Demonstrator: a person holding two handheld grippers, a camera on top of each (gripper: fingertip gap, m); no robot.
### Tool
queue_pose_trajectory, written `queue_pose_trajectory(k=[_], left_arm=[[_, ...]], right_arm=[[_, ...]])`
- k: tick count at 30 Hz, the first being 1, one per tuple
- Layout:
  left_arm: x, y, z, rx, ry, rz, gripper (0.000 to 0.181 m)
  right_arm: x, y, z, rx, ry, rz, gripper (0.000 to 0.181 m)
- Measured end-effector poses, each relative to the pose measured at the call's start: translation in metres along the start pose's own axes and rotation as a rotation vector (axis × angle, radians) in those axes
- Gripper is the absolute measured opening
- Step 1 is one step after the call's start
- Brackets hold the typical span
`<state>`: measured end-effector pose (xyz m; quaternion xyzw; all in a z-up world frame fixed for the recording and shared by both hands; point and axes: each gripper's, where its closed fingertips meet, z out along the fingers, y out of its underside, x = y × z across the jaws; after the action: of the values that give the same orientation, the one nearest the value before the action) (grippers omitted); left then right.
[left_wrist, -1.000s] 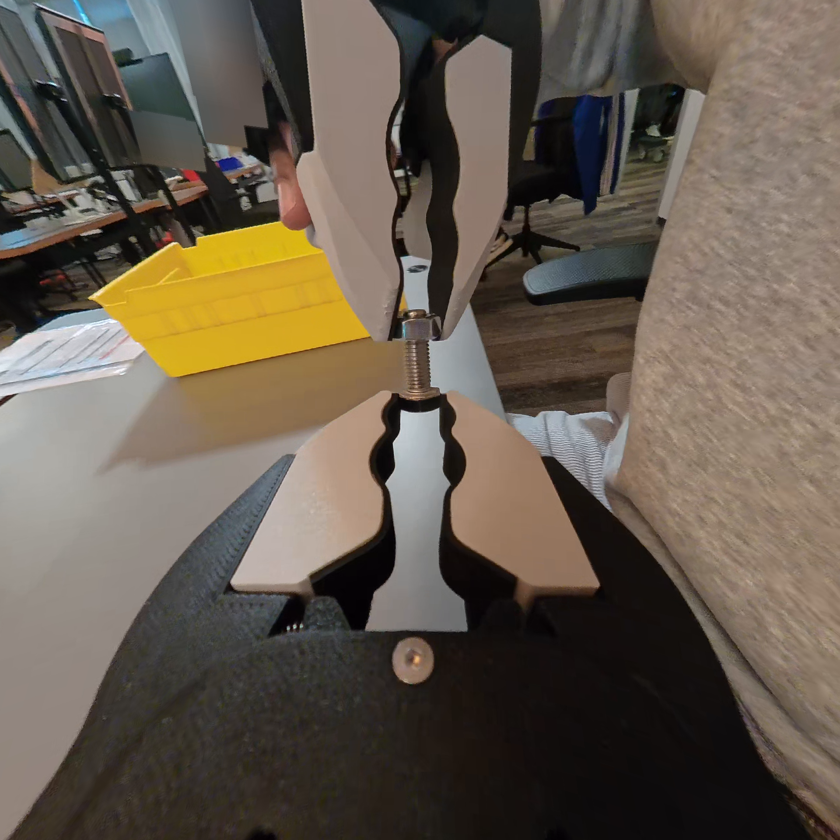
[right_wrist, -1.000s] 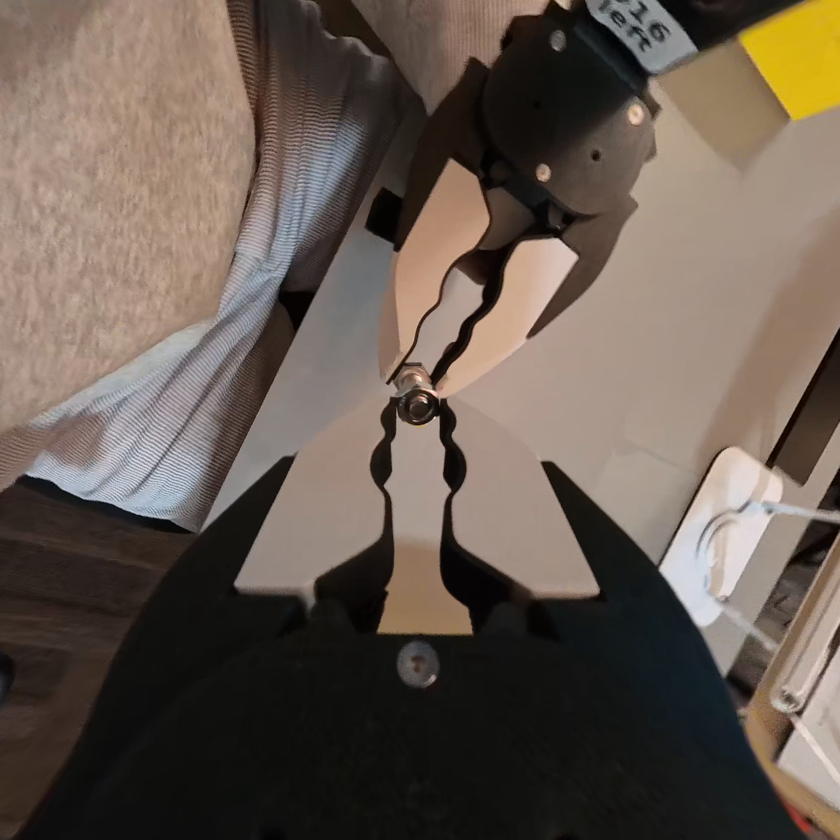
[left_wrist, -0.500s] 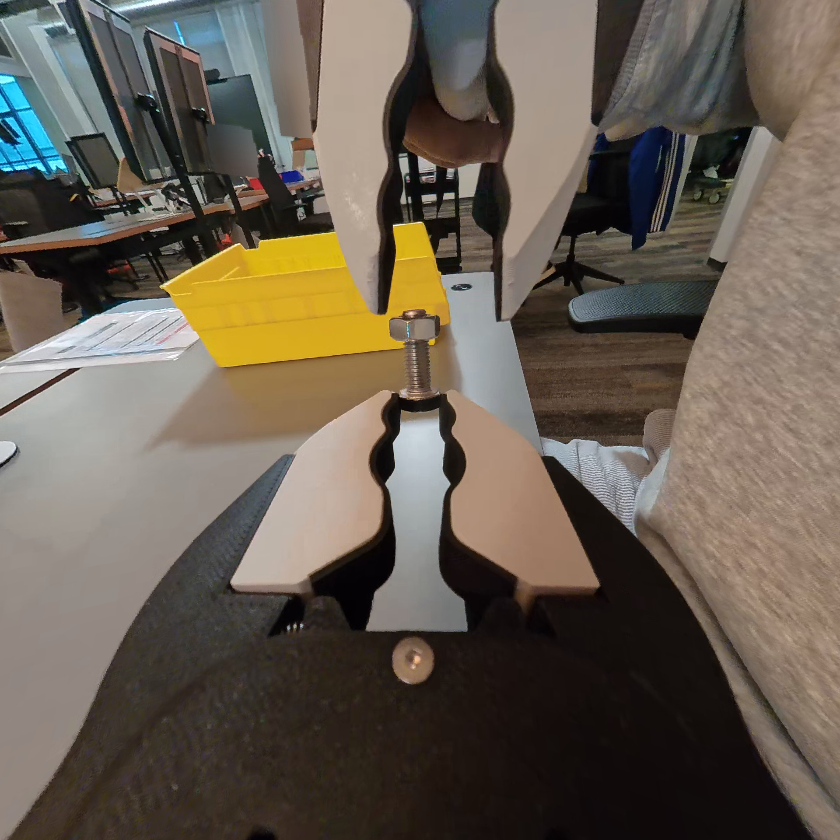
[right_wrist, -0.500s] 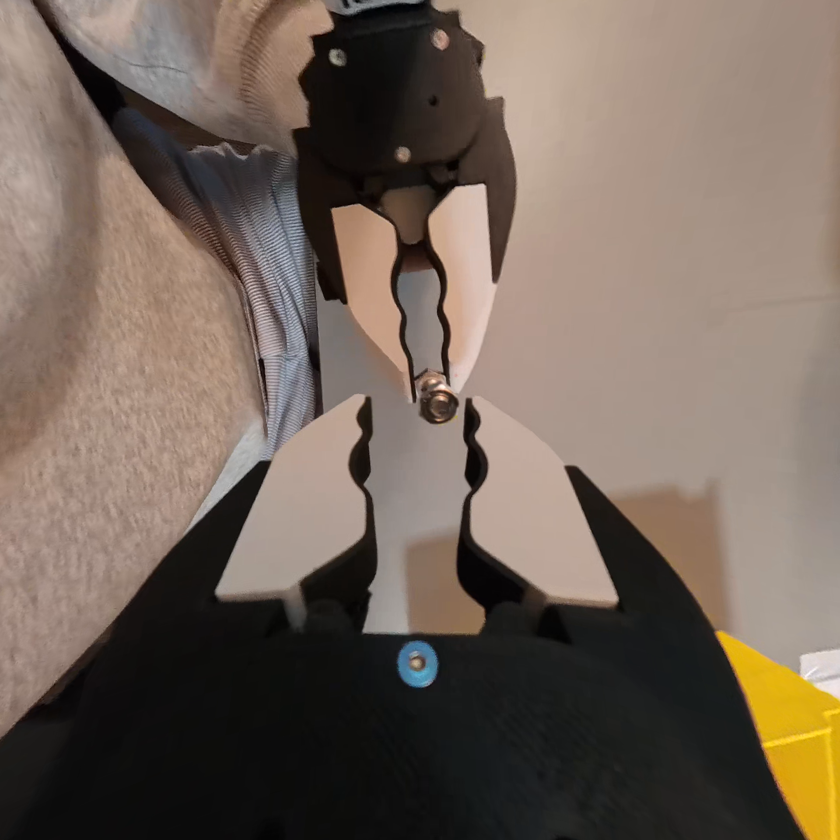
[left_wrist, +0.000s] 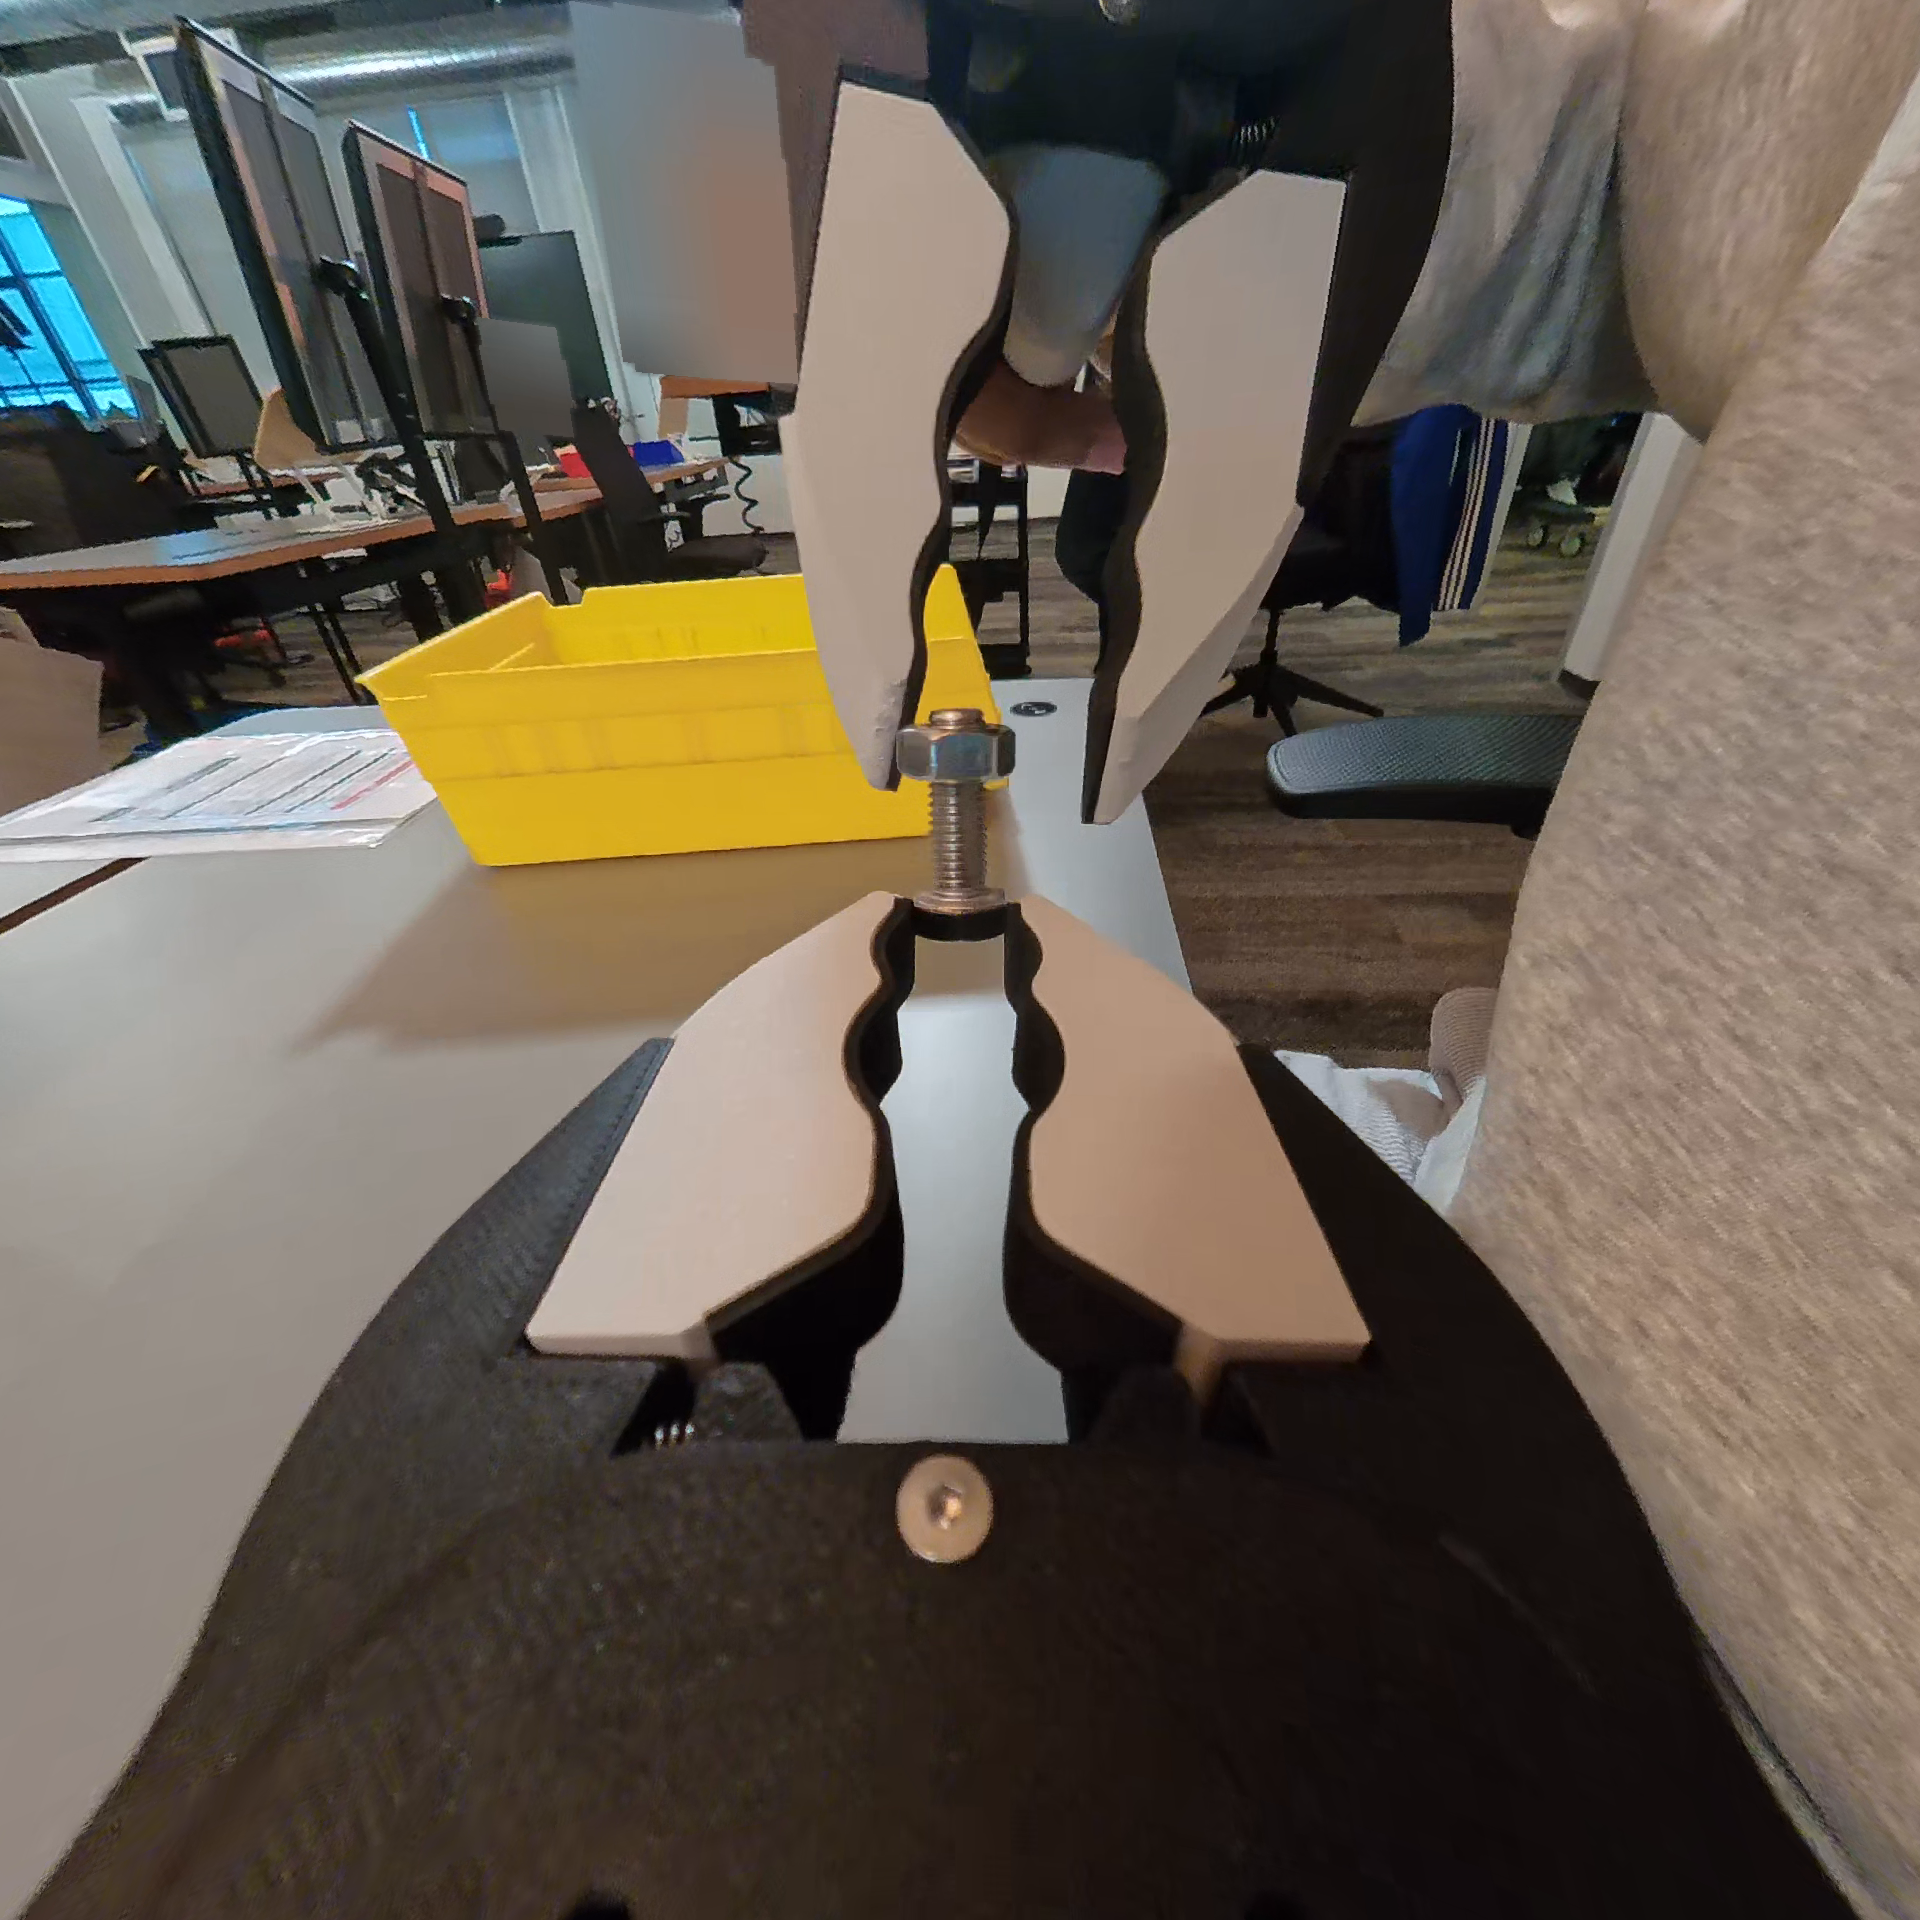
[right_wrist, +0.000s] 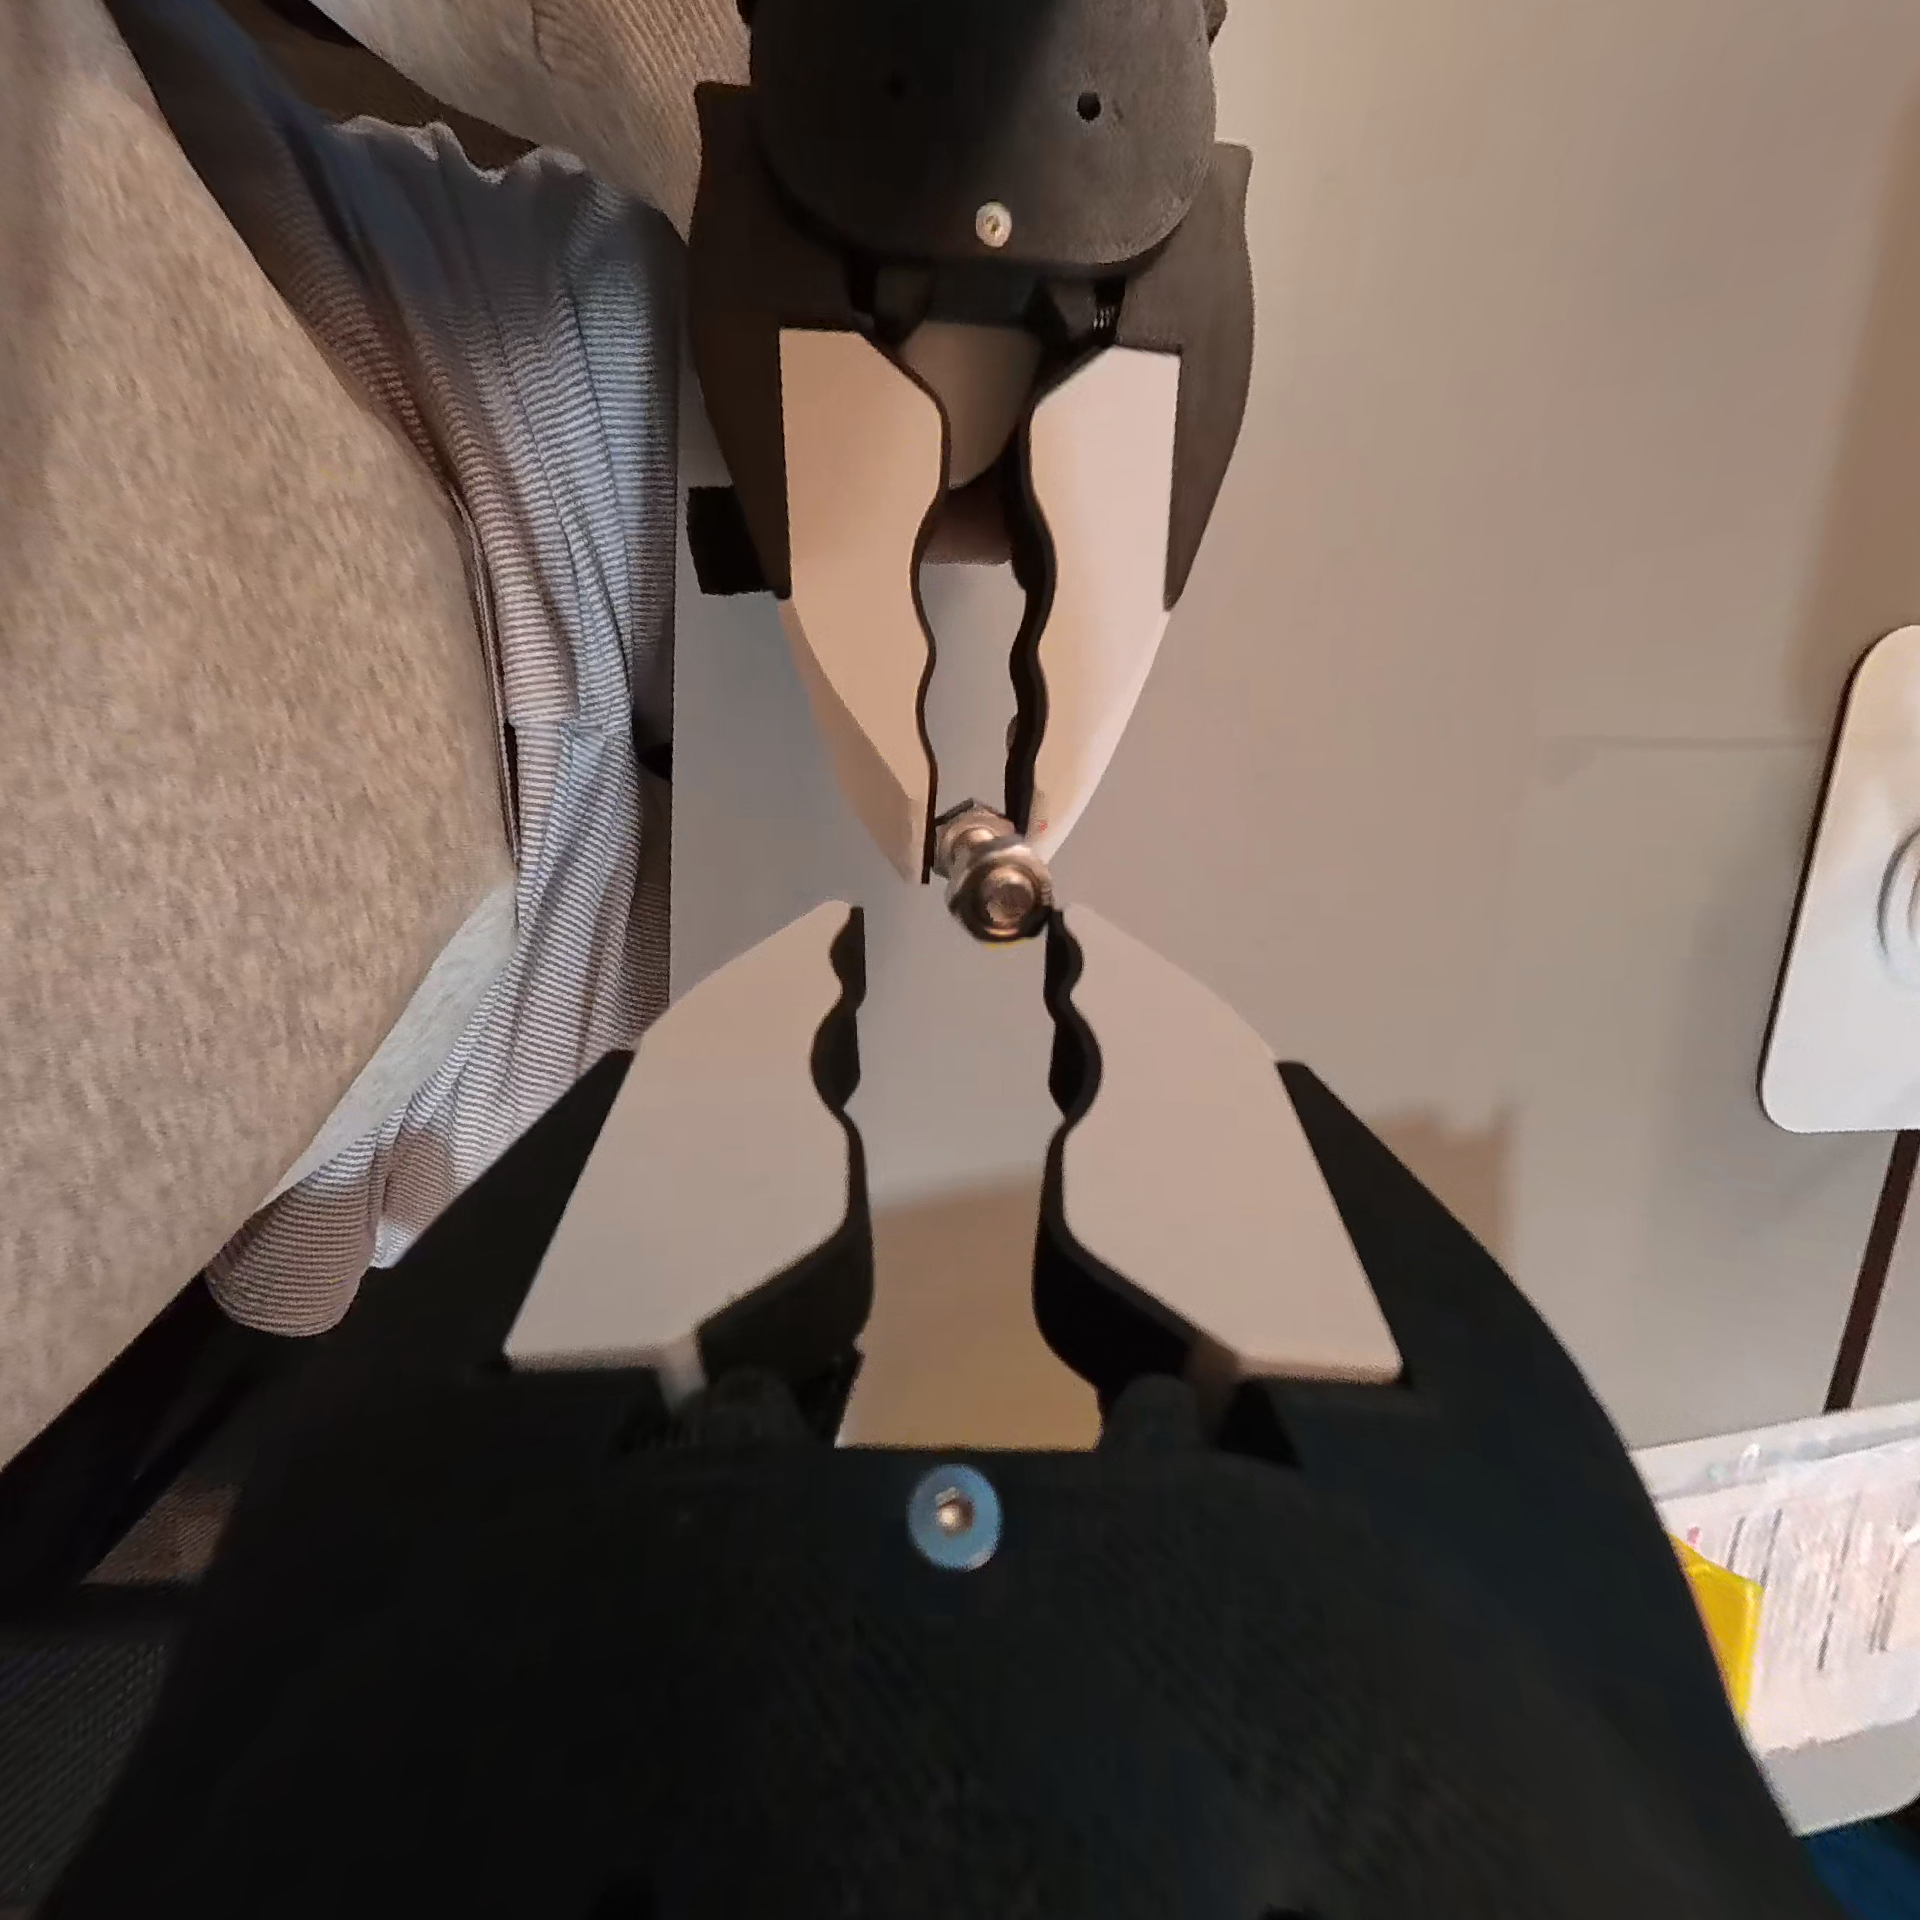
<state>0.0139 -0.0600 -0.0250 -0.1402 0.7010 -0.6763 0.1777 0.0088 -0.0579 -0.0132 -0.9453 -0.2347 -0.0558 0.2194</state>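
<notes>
The left gripper clenches a bolt upright, nut atop; the right gripper is released around it. At centre left, the yellow bin shows nothing inside.

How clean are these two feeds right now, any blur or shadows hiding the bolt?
Left wrist view: bolt and nut sharp, yellow bin throws a soft shadow on the table, edges bowed by the wide lens. Right wrist view: softer, motion-blurred at the borders, bolt still readable.
</notes>
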Motion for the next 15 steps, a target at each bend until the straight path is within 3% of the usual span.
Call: queue_pose_trajectory(k=[6, 15], left_arm=[[-0.004, -0.001, -0.002, 0.015, -0.013, -0.026, 0.017], [0.0, 0.0, 0.0, 0.006, -0.001, -0.016, 0.017]], right_arm=[[-0.007, 0.0, -0.003, -0.013, -0.017, -0.01, 0.023], [-0.01, -0.022, -0.003, 0.043, 0.006, -0.085, 0.03]])
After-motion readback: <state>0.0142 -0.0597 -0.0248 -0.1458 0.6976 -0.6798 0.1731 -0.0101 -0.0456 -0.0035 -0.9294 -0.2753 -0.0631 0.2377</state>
